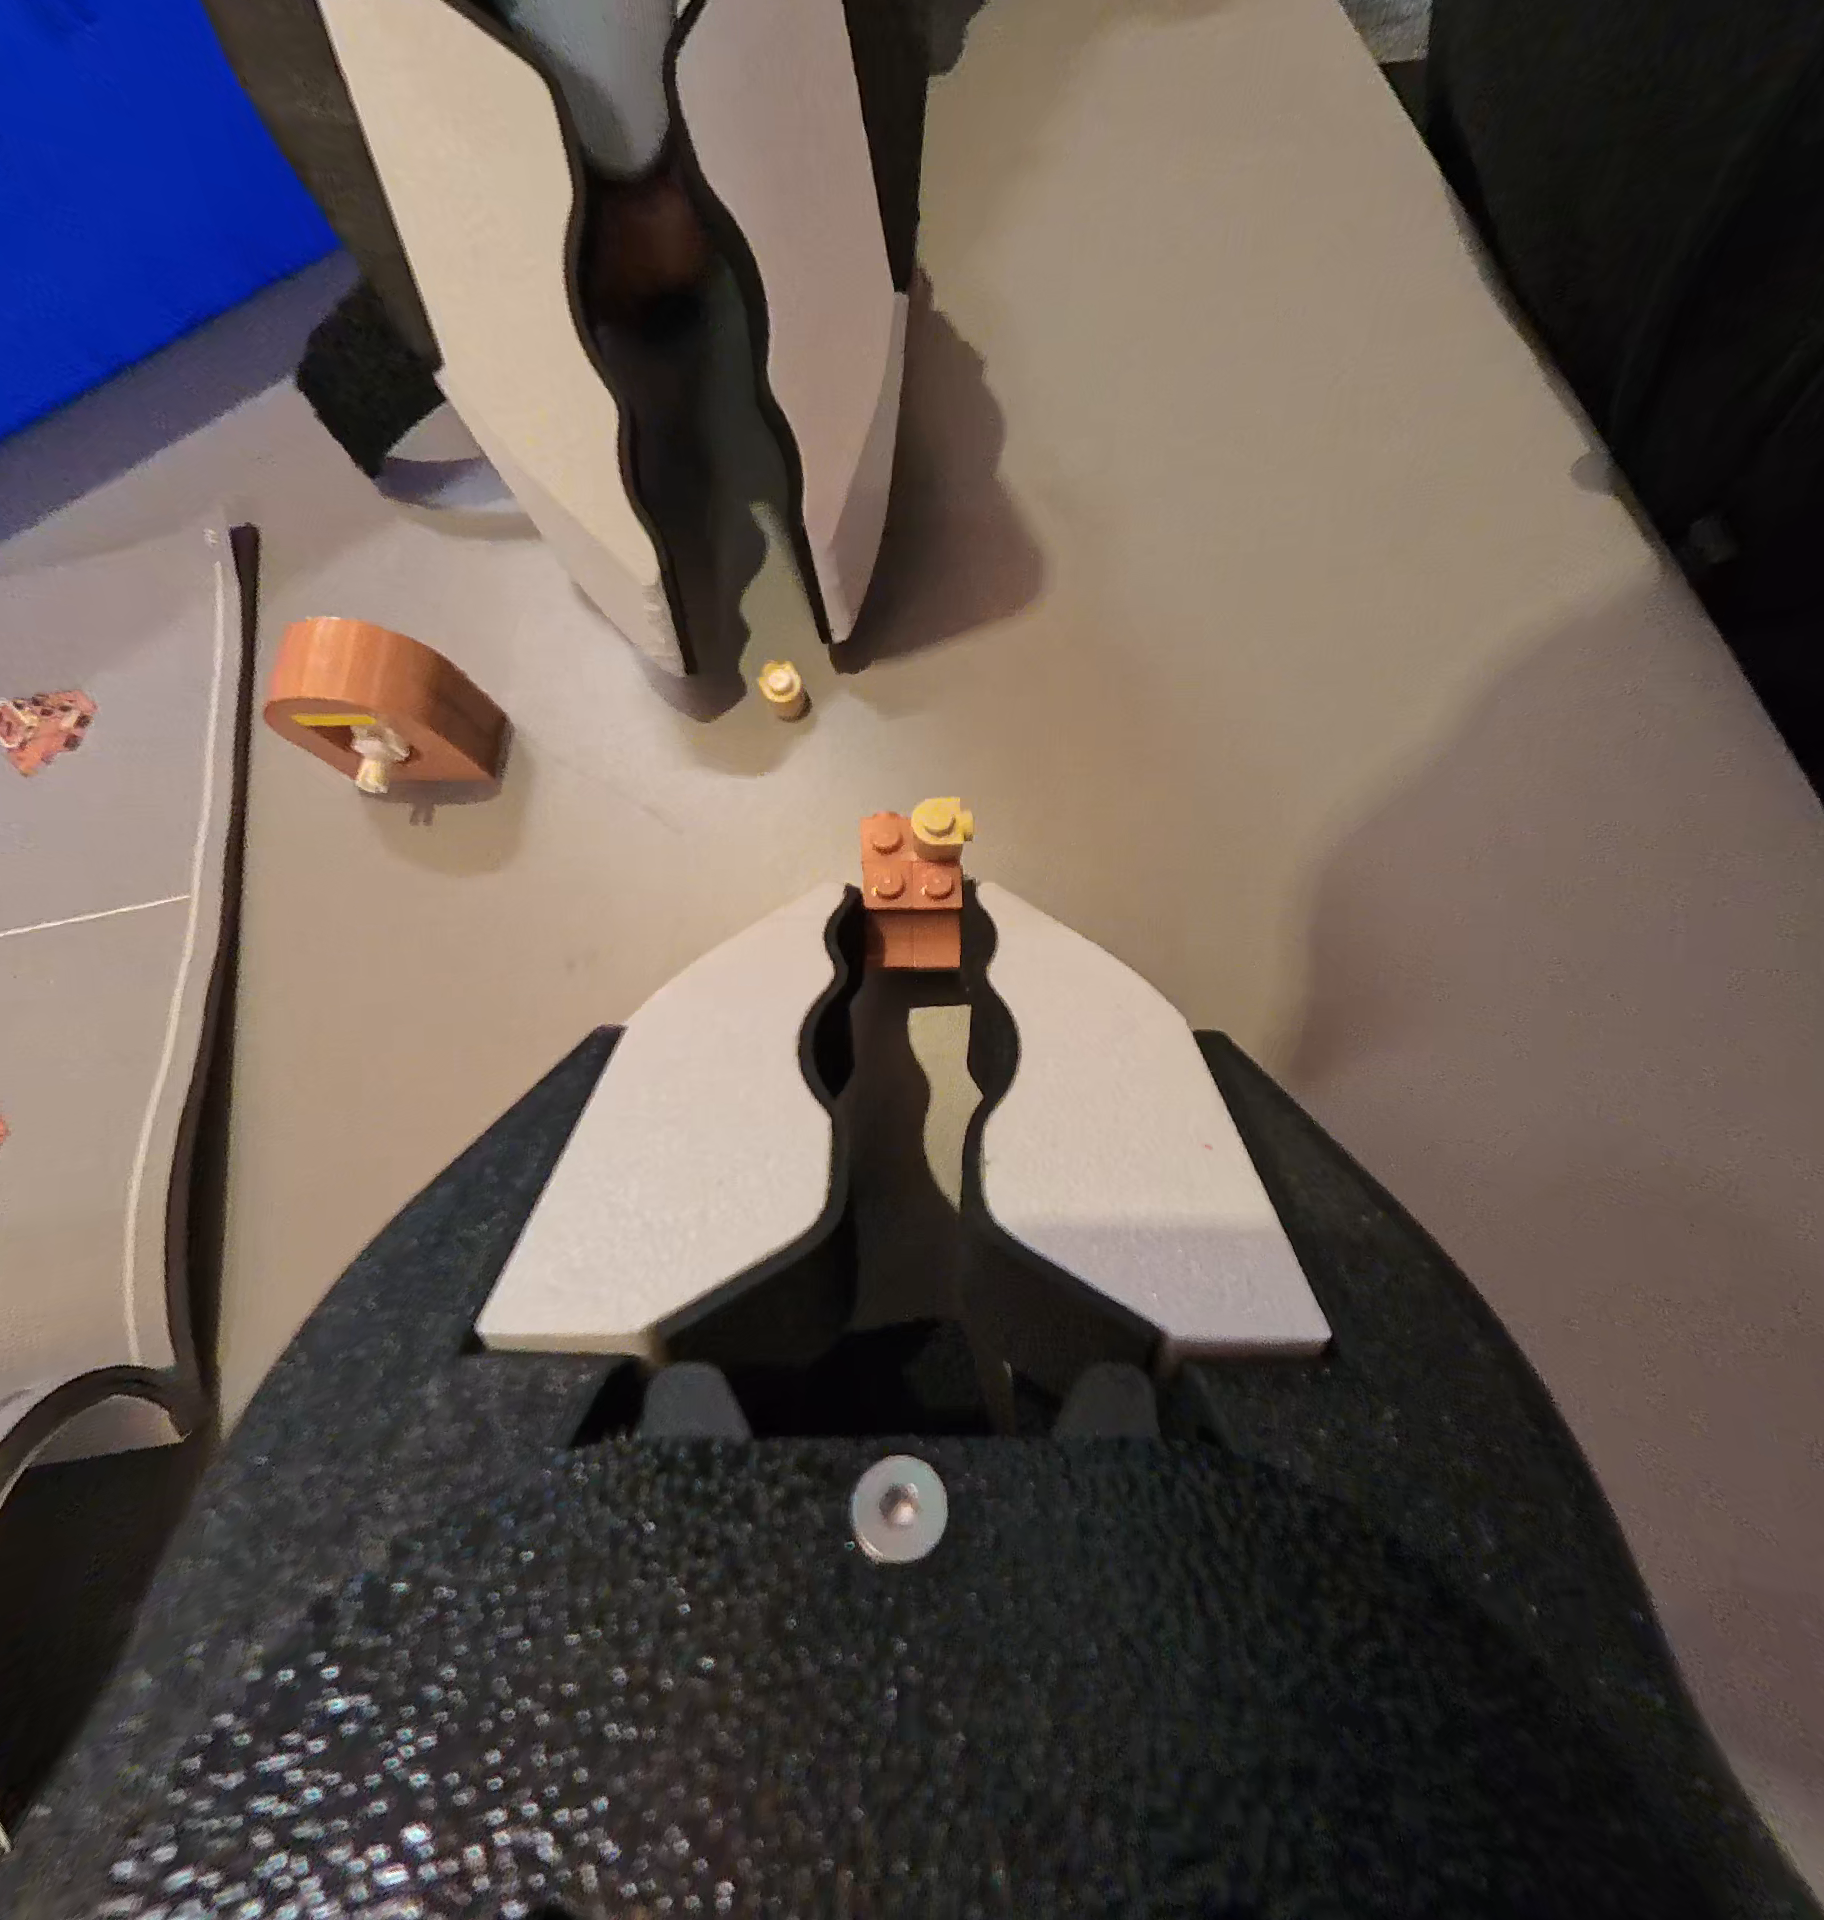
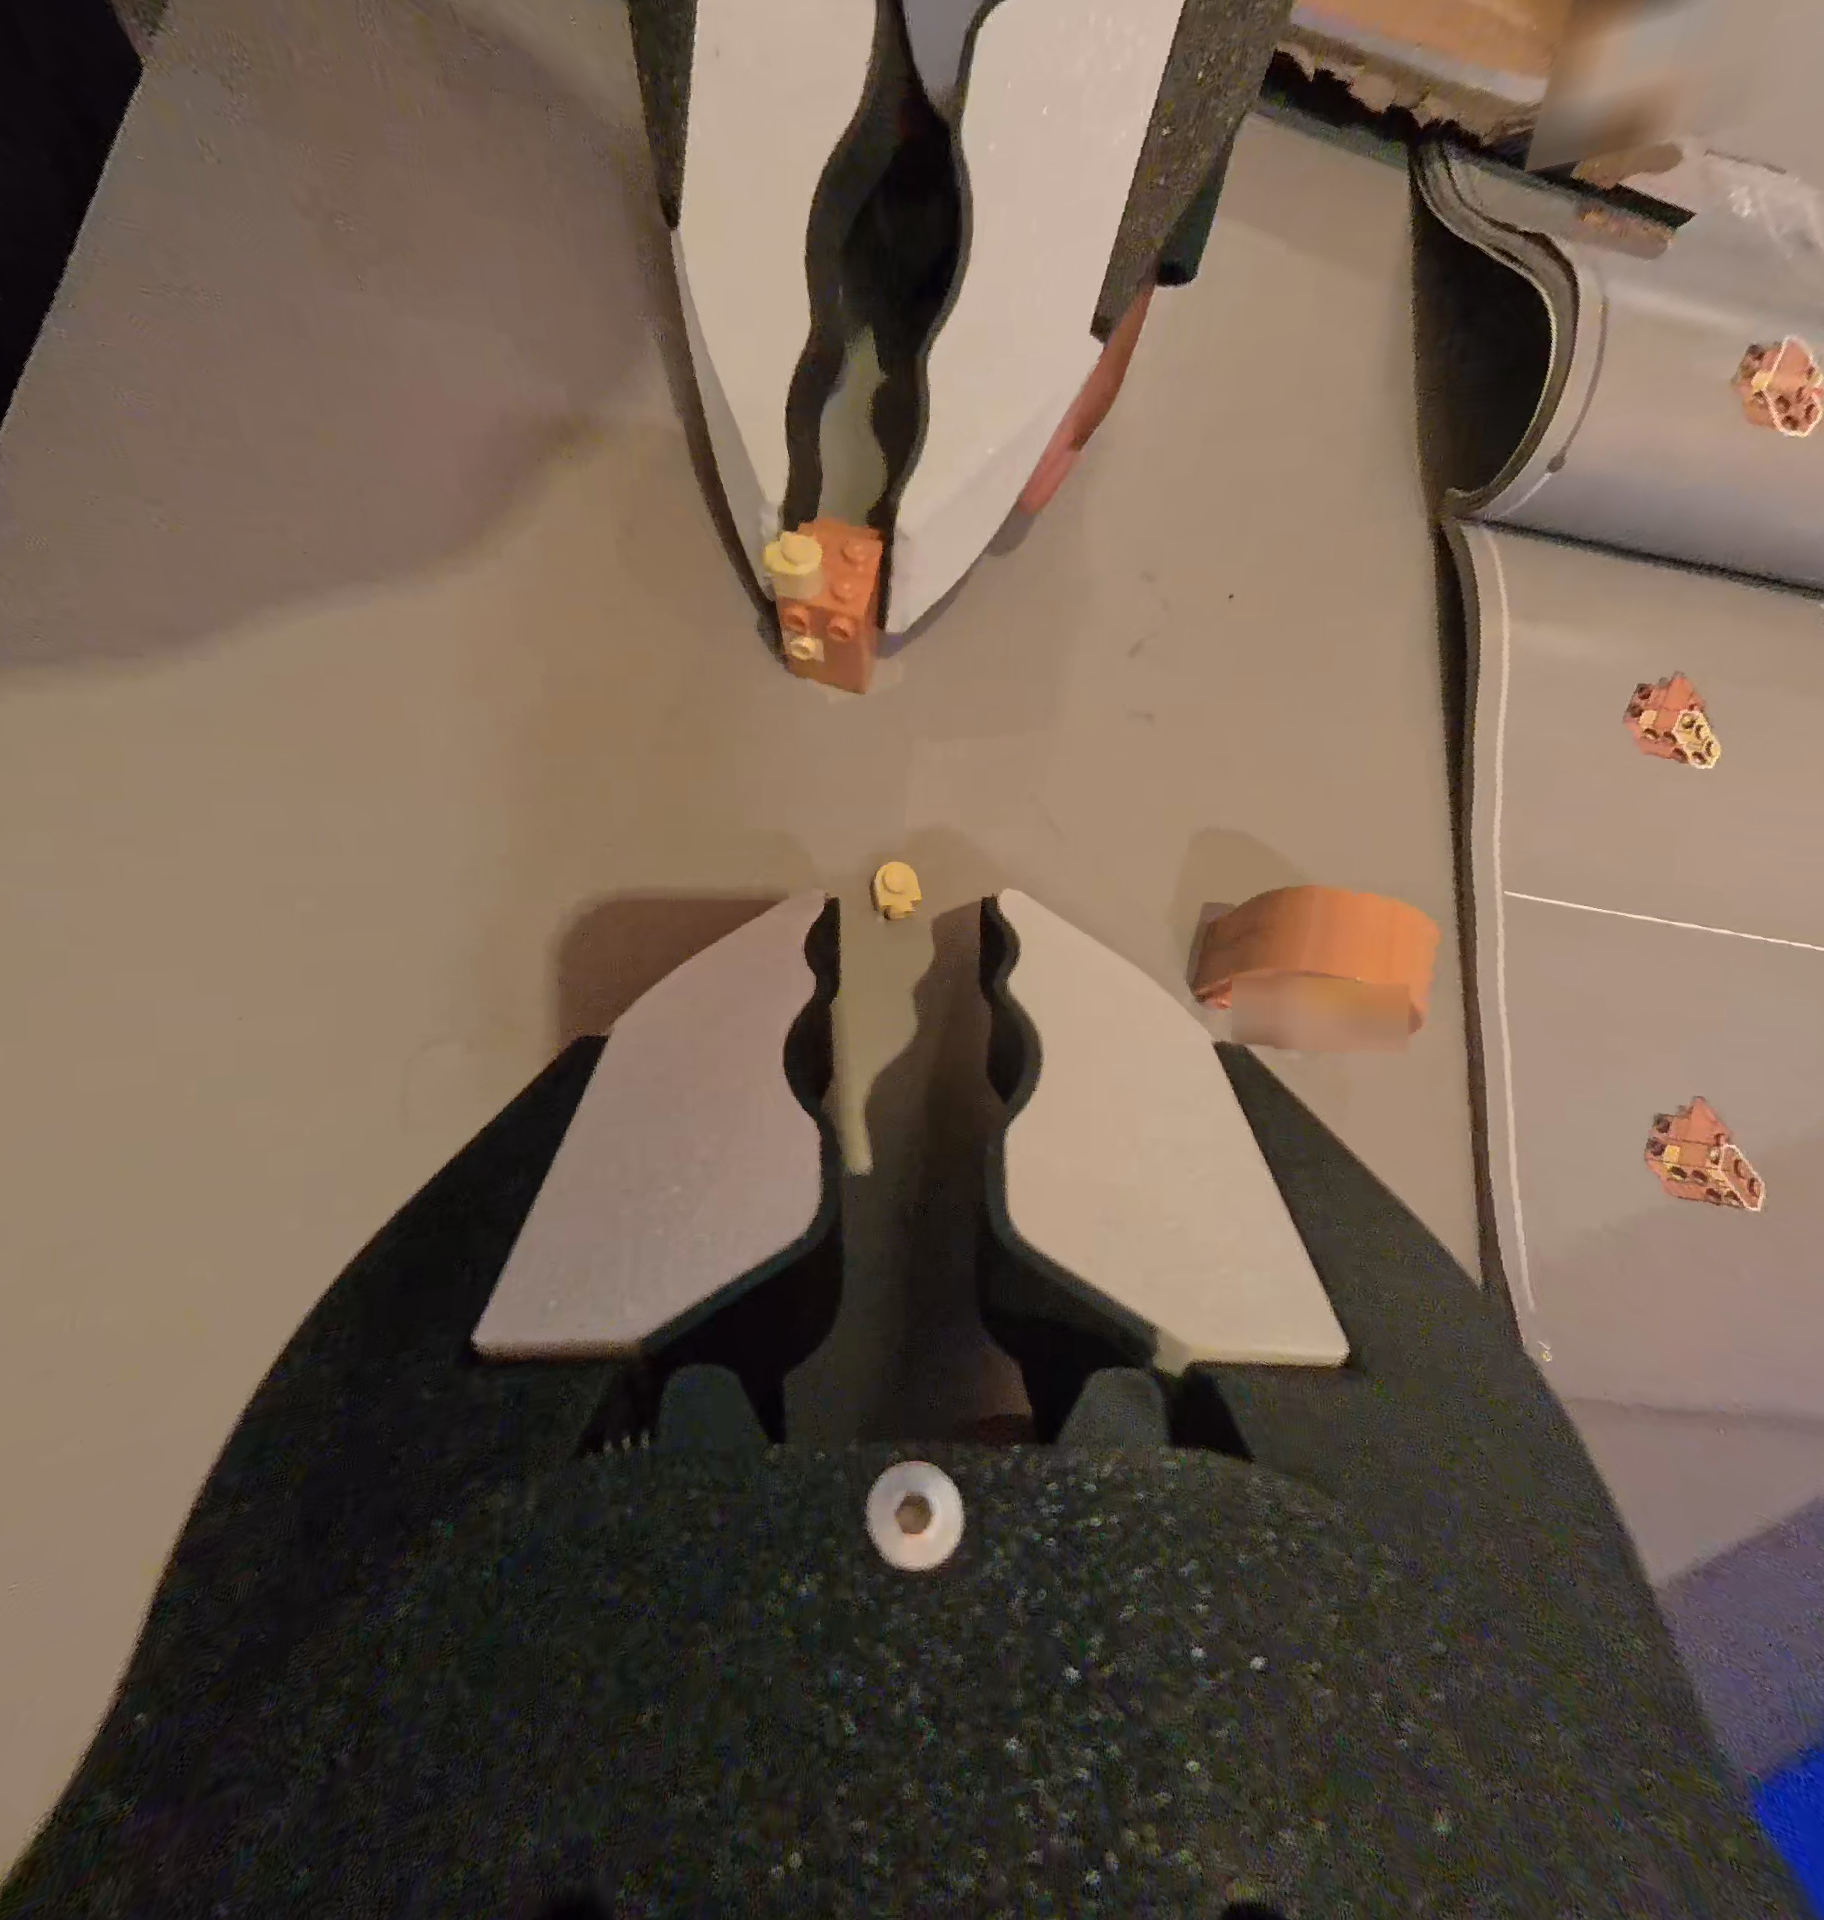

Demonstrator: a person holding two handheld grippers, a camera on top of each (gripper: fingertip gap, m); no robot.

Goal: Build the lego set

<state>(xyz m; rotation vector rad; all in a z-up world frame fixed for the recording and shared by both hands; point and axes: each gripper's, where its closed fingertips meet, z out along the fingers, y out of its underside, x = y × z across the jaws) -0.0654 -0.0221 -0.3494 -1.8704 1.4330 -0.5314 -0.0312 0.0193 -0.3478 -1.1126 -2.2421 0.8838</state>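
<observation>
My left gripper (image 1: 913, 896) is shut on a small brown brick block (image 1: 913, 883). Both pads press its sides, and it sits just above the grey table (image 1: 1251, 727). A yellow round piece (image 1: 939, 826) is stuck on the block's studded face. The right wrist view confirms this grasp: the left gripper (image 2: 833, 623) holds the block (image 2: 835, 613) at its tips. My right gripper (image 2: 908, 904) is open and holds nothing. A loose yellow round piece (image 2: 895, 890) lies on the table just ahead of its tips, touching neither pad. It also shows in the left wrist view (image 1: 783, 691), below the right gripper (image 1: 768, 660).
A brown rounded block (image 1: 388, 707) with a white peg lies on the table and also shows in the right wrist view (image 2: 1313, 956). A grey mat (image 1: 77, 883) with printed brick pictures lies beside it (image 2: 1666, 883). A blue surface (image 1: 87, 208) lies beyond. Across from one pair of fingers to the other is roughly 6 cm.
</observation>
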